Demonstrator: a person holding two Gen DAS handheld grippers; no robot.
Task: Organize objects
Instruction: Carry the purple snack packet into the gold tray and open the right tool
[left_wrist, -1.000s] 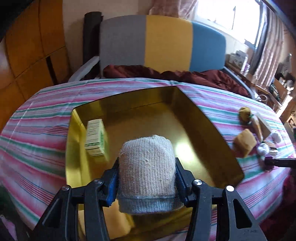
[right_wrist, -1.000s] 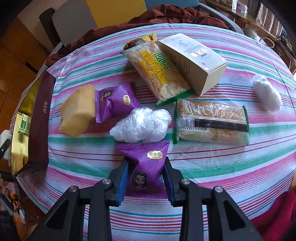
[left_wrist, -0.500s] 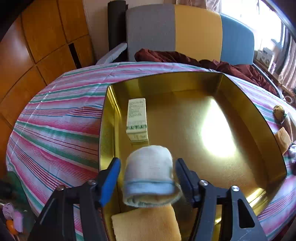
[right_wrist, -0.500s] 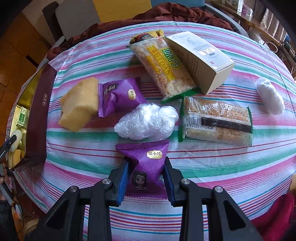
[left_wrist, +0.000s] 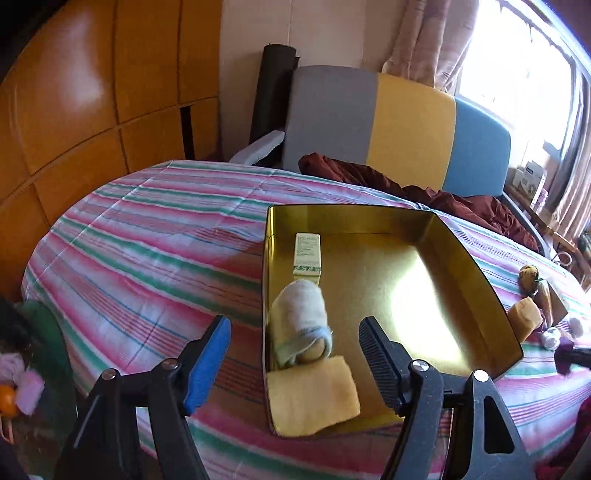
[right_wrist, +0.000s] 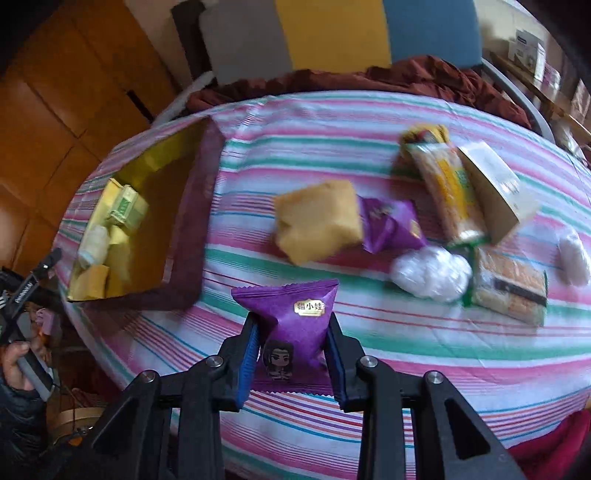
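A gold tray (left_wrist: 476, 273) lies on the striped bed. In it are a rolled beige sock (left_wrist: 301, 321), a yellow sponge (left_wrist: 312, 398) and a small green box (left_wrist: 306, 254), all along its left wall. My left gripper (left_wrist: 293, 350) is open and empty, drawn back above the tray's near left corner. My right gripper (right_wrist: 291, 354) is shut on a purple snack packet (right_wrist: 295, 314) and holds it above the bedspread. The tray also shows in the right wrist view (right_wrist: 181, 236), at the left.
On the bed right of the tray lie a yellow sponge (right_wrist: 319, 221), a second purple packet (right_wrist: 389, 225), a clear plastic wad (right_wrist: 430, 273), two cracker packs (right_wrist: 509, 288), a cardboard box (right_wrist: 491, 184) and a white bundle (right_wrist: 574, 258). A tricolour headboard (left_wrist: 399, 125) stands behind.
My left gripper opened, dropped the sock into the tray and pulled back to the left. My right gripper lifted the purple packet and swung left toward the tray.
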